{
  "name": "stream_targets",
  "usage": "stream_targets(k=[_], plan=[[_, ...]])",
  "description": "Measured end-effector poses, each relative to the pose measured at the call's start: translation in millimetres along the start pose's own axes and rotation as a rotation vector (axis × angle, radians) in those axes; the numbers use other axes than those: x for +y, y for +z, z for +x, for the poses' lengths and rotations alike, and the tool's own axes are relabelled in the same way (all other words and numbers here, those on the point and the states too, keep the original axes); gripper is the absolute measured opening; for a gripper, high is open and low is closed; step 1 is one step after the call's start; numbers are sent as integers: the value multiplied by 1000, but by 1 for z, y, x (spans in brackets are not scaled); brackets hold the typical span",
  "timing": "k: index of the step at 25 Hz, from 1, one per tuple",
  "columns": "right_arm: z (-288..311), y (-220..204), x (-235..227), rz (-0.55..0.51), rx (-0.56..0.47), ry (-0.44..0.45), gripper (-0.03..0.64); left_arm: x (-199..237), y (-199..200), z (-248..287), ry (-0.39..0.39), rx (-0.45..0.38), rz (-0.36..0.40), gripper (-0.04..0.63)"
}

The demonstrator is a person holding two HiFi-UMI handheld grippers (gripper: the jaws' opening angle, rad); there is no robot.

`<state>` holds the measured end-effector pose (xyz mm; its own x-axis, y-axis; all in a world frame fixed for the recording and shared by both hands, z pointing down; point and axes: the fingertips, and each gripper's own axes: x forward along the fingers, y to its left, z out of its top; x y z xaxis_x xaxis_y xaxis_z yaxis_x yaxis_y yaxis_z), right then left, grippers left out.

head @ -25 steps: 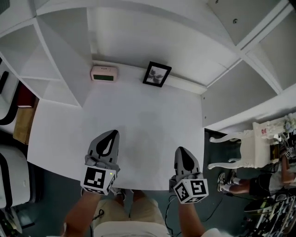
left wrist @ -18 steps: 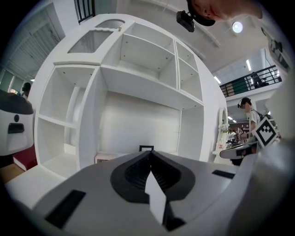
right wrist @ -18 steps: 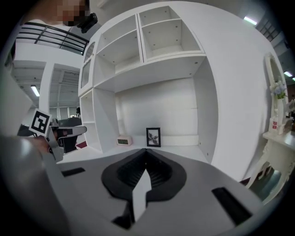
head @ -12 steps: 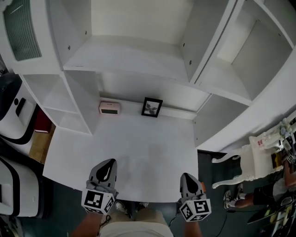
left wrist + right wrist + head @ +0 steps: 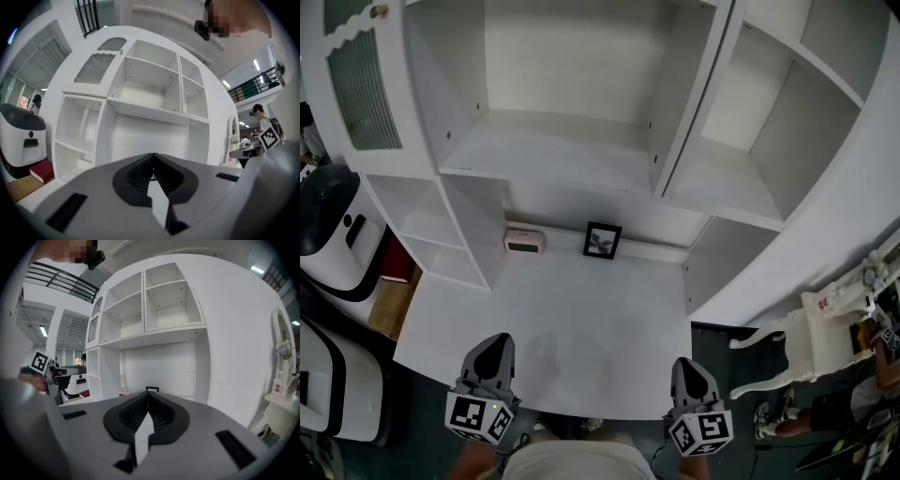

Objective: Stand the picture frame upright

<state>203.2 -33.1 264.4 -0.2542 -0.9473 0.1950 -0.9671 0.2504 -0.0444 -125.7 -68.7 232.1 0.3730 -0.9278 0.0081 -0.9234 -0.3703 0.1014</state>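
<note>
Left tool [image 5: 496, 339] and right tool [image 5: 685, 364] both closed, empty, picture frame [image 5: 602, 240] upright at back of desk [image 5: 581, 323]

In the head view the picture frame [image 5: 602, 240] is too small to tell what its photo shows, or whether it leans on the back wall [image 5: 572, 211]. The display of the digital clock [image 5: 525, 242] near it cannot be read. In the right gripper view the right gripper [image 5: 147, 393] covers the frame except its top edge. The bottom edge of the head view cuts off the person [image 5: 572, 464].
</note>
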Motion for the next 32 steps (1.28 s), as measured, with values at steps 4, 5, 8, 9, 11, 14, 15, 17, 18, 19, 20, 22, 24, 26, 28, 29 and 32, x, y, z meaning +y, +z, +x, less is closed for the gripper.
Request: stream_targets(k=[4,5,8,9,11,14,15,17,18,19,20,22,24,26,28,29,32], plan=[[1,19,-7,-9,-38,-2,9,7,16,-12,52,-22,-10,18],[1,24,-8,-11,-45,-1,9,8,20,-13,58,-27,-7,18],[5,32,-7,-13,-61,10,9,7,29,-12,62,-44,6,18],[6,34,-6,-12,-66,16,9,6,31,-11,61,-50,7,18],[11,37,-4,-11,-76,30,9,6,35,-9,60,-61,4,18],[18,43,2,-15,-85,52,9,5,37,-7,58,-65,3,18],[20,44,5,-17,-88,58,9,5,37,-7,58,-65,3,18],[24,47,8,-19,-94,69,9,6,37,-7,60,-65,2,18],[25,47,10,-20,-95,74,9,8,37,-8,62,-64,1,18],[27,48,12,-22,-96,78,9,9,37,-8,63,-64,-1,18],[29,48,14,-27,-96,82,9,11,37,-8,65,-63,-3,18],[31,50,18,-44,-98,88,9,14,36,-6,67,-62,-7,18],[32,53,21,-65,-98,91,9,16,36,-4,66,-62,-12,18],[33,55,22,-75,-102,88,9,17,37,-2,62,-64,-18,18],[33,57,21,-78,-107,80,9,17,37,1,57,-67,-22,18],[33,58,21,-80,-108,77,9,17,37,2,53,-69,-24,18],[34,61,20,-85,-112,75,9,17,38,5,46,-72,-30,18]])
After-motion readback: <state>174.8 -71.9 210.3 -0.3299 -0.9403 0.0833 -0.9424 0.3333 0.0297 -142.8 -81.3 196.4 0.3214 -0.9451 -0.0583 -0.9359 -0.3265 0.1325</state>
